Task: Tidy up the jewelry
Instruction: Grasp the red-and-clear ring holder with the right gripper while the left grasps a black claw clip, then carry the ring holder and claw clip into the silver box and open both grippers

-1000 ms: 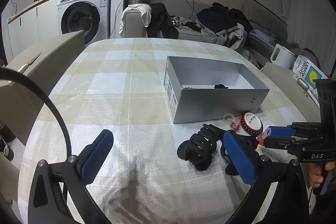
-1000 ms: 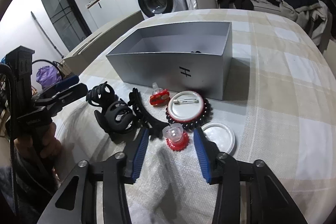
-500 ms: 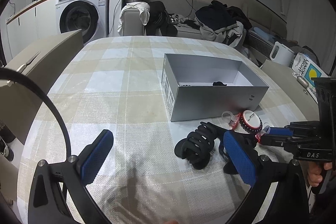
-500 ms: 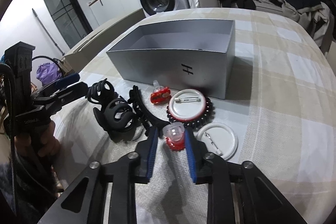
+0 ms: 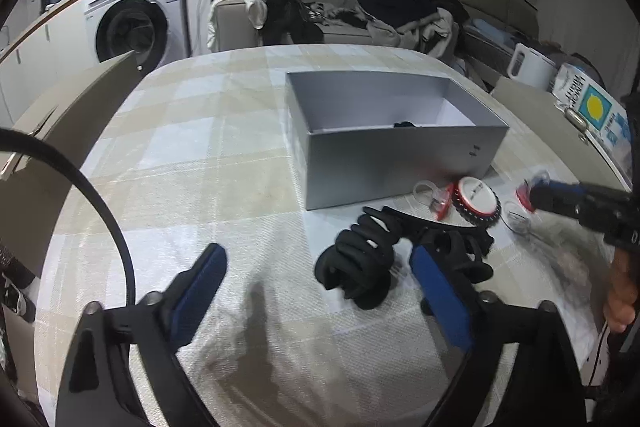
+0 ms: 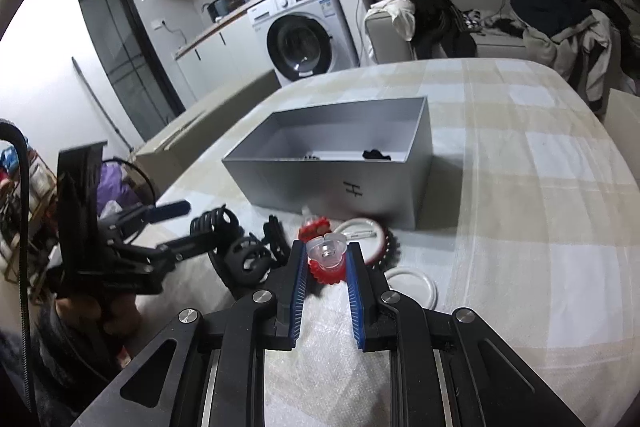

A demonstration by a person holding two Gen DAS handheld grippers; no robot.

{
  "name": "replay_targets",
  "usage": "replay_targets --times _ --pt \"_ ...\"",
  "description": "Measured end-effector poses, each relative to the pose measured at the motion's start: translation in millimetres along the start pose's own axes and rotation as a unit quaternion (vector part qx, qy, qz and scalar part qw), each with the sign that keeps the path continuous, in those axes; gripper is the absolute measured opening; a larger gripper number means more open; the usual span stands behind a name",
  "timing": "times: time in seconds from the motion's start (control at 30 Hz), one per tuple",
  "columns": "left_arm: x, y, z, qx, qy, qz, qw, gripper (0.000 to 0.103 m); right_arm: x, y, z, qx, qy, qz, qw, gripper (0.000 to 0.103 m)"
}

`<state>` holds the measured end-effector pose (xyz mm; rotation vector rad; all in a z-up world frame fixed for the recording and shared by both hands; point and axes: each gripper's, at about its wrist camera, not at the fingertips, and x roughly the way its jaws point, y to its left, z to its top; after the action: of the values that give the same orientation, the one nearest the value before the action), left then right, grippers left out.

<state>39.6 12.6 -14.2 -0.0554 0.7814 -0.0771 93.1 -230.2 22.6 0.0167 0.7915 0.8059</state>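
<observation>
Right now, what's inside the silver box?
Inside the silver box I can see a small black thing near one end and another tiny dark bit by the front wall. The front wall hides part of the floor, so more may lie there.

The box (image 6: pixel 344 187) looked matt silver card; the hair claws (image 5: pixel 360 267) were matt black plastic; the tablecloth (image 6: pixel 520 227) was woven checked cloth; the small clip (image 6: pixel 326 261) was glossy clear-and-red plastic.
</observation>
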Motion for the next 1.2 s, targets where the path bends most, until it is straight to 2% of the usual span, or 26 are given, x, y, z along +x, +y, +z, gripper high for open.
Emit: replay_targets --times 0.07,0.13,0.17,0.2,0.23,0.57,0.97,1.2 --pt "2 -1 -1 0.003 0.008 -0.003 1.0 0.073 0 -1 1 0.005 -0.002 0.001 1.0 0.018" --pt "3 -1 -1 0.003 0.015 -0.008 0.9998 0.054 0 -1 2 0.005 0.0 0.001 1.0 0.018" --pt "3 0 -2 0.002 0.017 -0.013 0.9998 0.05 0 -1 2 0.004 0.0 0.0 1.0 0.018" --pt "3 1 -2 0.0 0.017 -0.021 0.9996 0.042 0 -1 3 0.004 0.001 0.0 1.0 0.018" --pt "2 -1 -3 0.0 0.015 -0.025 0.9996 0.029 0 -1 2 0.005 0.001 0.001 1.0 0.018" --pt "-17 5 1 -0.006 -0.028 -0.031 0.9991 0.029 -6 0 3 0.008 -0.01 -0.002 1.0 0.018" --pt "-44 -3 16 -0.014 -0.085 -0.033 0.9957 0.029 -25 3 13 0.008 -0.048 0.003 0.999 0.018" --pt "-46 -7 23 -0.009 -0.099 -0.032 0.9945 0.029 -31 6 20 0.01 -0.067 0.016 0.998 0.018"
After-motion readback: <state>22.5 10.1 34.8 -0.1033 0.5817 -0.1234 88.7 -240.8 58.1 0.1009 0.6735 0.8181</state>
